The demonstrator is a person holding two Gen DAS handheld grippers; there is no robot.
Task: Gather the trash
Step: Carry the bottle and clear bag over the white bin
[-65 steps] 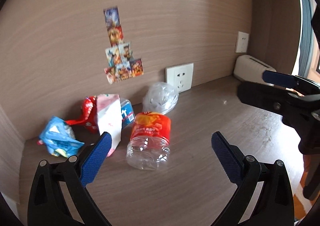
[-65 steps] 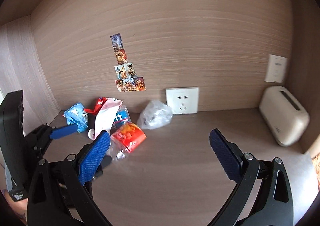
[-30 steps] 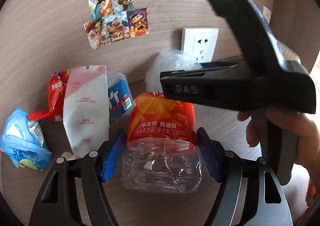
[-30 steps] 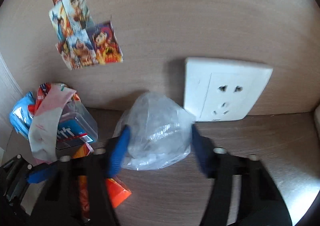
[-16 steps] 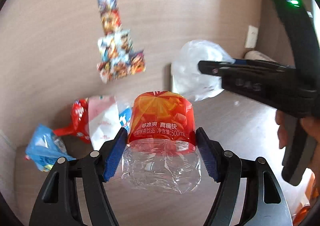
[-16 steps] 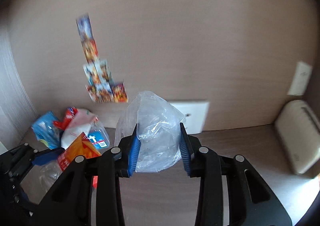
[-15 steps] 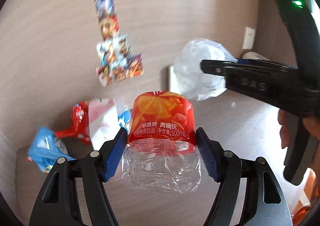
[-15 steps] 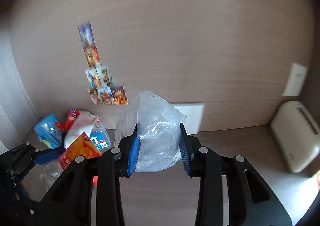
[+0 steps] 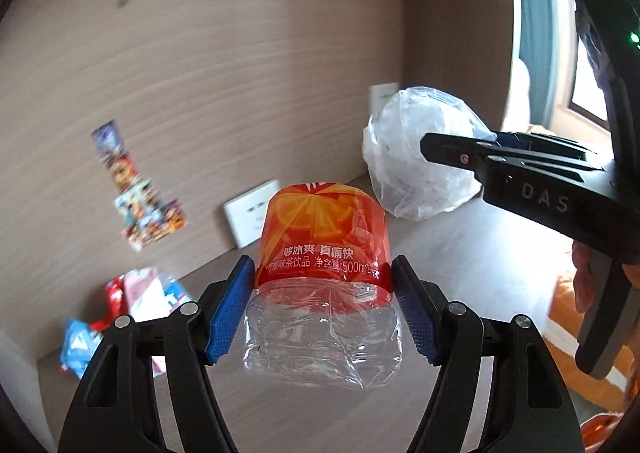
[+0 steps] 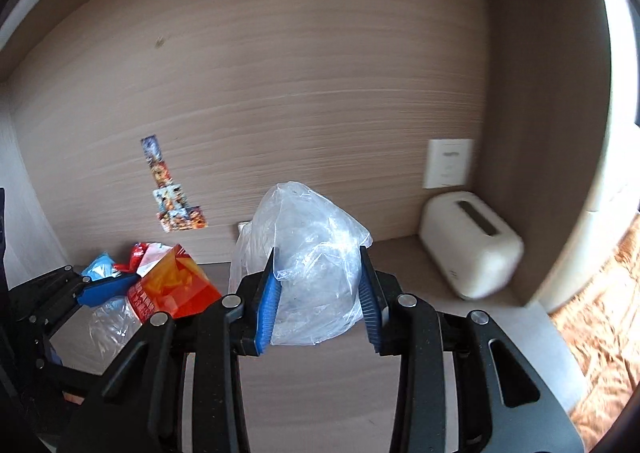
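My left gripper (image 9: 322, 309) is shut on a crushed clear plastic bottle (image 9: 323, 265) with an orange-red label and holds it above the wooden desk (image 9: 460, 253). My right gripper (image 10: 318, 295) is shut on a crumpled clear plastic bag (image 10: 308, 253), also lifted off the desk. The bag (image 9: 416, 157) and the right gripper's body show at the right of the left wrist view. The bottle (image 10: 168, 289) and the left gripper show at the lower left of the right wrist view. Several wrappers (image 9: 132, 301), blue, red and white-pink, lie in the desk's back left corner.
A cream toaster (image 10: 470, 243) stands at the desk's back right by the side wall. A wall socket (image 9: 250, 213) and a strip of stickers (image 9: 136, 193) are on the back wall. An orange patterned rug (image 10: 600, 301) lies beyond the desk's right edge.
Both grippers have pulled back from the wall and risen with their loads. The wrappers and stickers now look smaller and farther away.
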